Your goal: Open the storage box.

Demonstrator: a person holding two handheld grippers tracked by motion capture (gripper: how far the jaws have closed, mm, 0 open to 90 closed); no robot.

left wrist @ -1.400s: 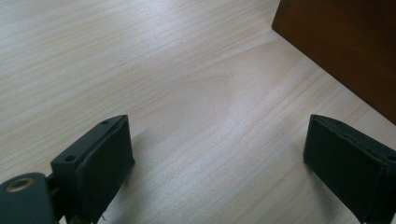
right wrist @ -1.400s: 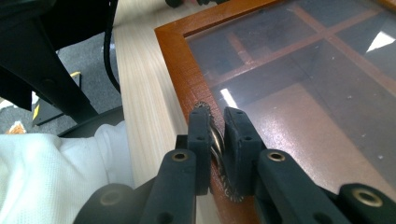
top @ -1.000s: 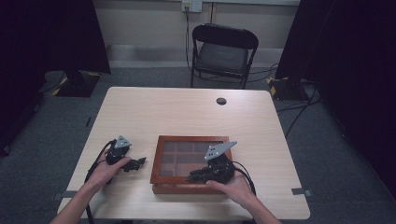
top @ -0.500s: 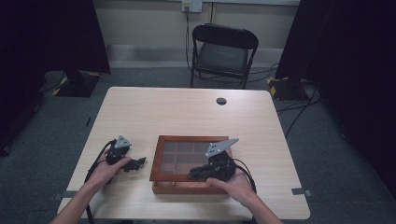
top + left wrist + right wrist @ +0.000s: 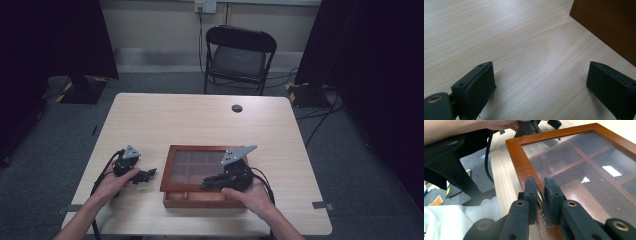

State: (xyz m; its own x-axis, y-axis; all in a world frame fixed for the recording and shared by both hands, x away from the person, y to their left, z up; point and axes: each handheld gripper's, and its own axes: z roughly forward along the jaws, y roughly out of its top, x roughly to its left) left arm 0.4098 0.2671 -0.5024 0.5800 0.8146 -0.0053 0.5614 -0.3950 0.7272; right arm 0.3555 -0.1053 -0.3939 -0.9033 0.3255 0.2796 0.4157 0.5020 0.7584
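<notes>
Overhead, a pale wooden desk (image 5: 200,120) carries a reddish-brown wooden box (image 5: 172,172) with a glass-paned lid, near the desk's front edge, slightly right of centre. A small dark round mark (image 5: 237,108) sits near the desk's far edge, and a black folding chair (image 5: 239,55) stands beyond it. Nothing lies between the grippers and the box. The right gripper (image 5: 212,182) rests over the box's front part; the right gripper view adds that its jaws are pinched tight on a small ridged metal latch (image 5: 541,197) at the lid's frame, with dividers visible through the glass. The left gripper (image 5: 147,175) lies on the desk just left of the box, jaws spread wide and holding nothing.
</notes>
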